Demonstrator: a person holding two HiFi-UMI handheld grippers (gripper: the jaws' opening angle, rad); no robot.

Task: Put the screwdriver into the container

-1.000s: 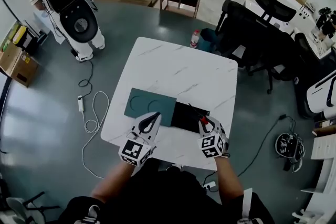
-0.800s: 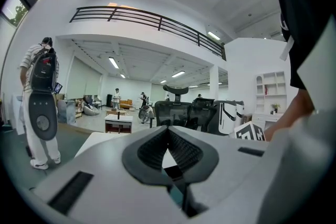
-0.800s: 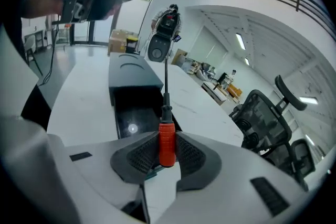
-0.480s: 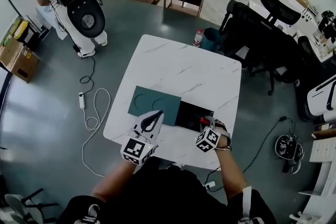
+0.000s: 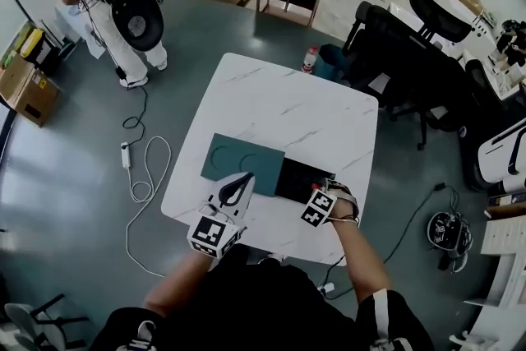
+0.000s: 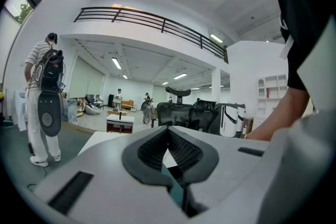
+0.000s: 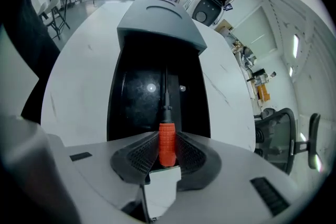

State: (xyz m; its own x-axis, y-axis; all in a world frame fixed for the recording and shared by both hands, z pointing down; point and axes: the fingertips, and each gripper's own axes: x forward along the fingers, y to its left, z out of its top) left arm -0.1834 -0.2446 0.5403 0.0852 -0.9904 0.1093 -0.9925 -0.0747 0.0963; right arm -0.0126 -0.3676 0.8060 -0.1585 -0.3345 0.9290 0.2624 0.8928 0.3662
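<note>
My right gripper (image 7: 167, 137) is clamped on the screwdriver (image 7: 166, 115) by its ribbed orange handle, with the shaft pointing down into the container (image 7: 134, 94) over its glossy black floor (I cannot tell whether the tip touches); the left gripper (image 6: 168, 129) sits idle just beside the container, over the mat (image 5: 234, 156), jaws closed at the tips on nothing. I judge the tool light and stiff, and the handle the right place to hold, since the thin steel shaft would be slick between the pads; being round, it may roll on that floor.
</note>
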